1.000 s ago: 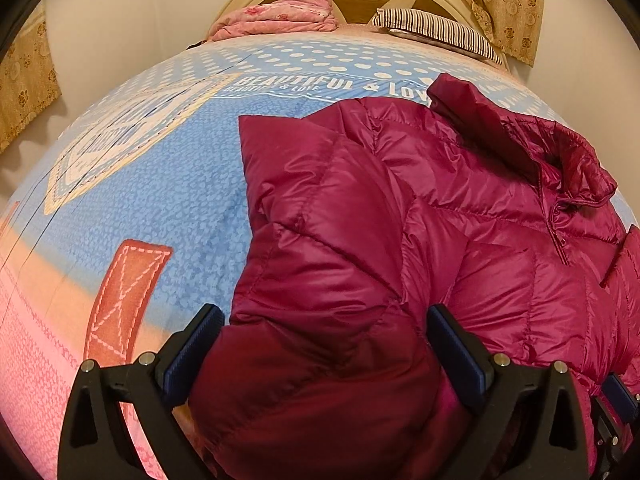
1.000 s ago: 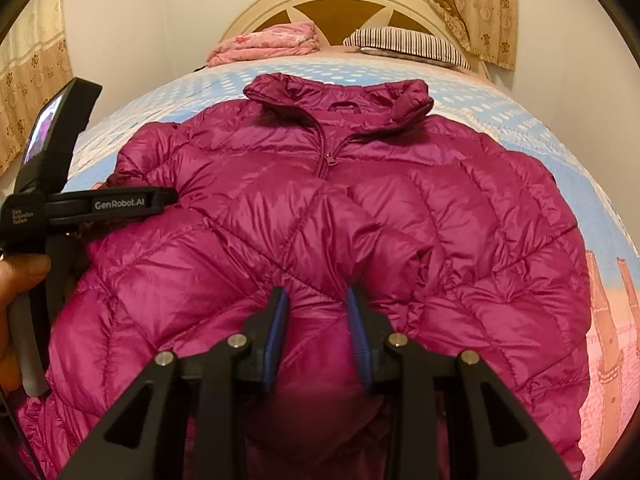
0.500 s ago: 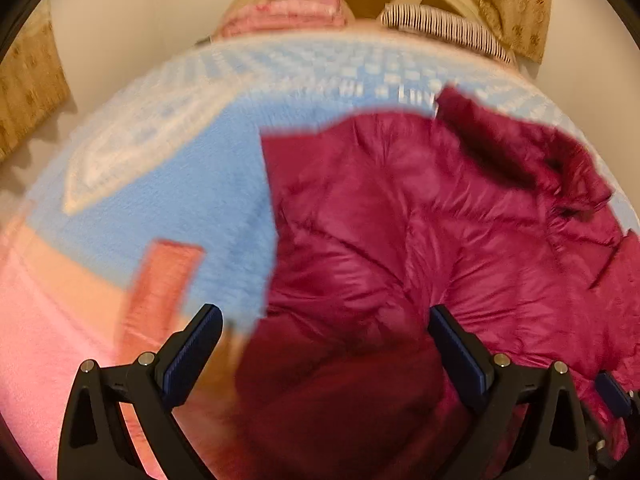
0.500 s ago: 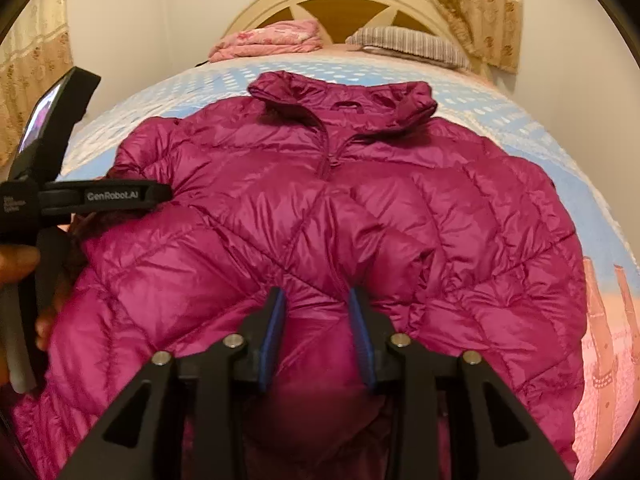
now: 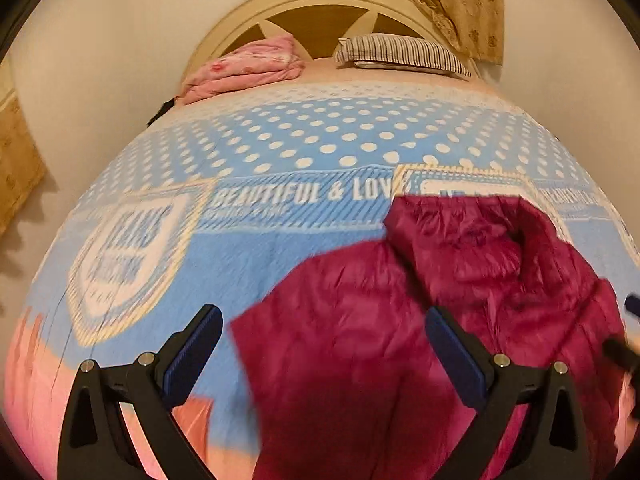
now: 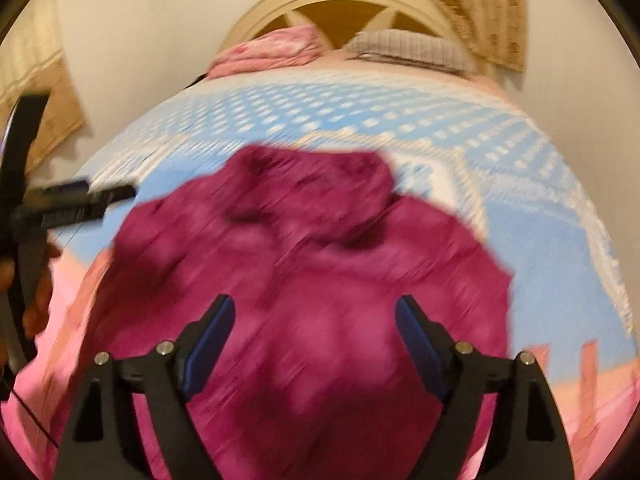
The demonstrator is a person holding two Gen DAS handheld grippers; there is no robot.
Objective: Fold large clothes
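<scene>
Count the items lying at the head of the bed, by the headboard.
2. A folded pink floral blanket lies on the left, a striped pillow on the right, both against the cream headboard. Others may be hidden behind them.

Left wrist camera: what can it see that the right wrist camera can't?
Only the left wrist view shows the words printed on the blanket and the open left gripper. Only the right wrist view shows the open right gripper, its jaws having just opened, and a hand. Both show the jacket, pillow and headboard.

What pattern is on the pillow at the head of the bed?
Thin dark and pale stripes on the pillow, sharpest in the left wrist view.
</scene>
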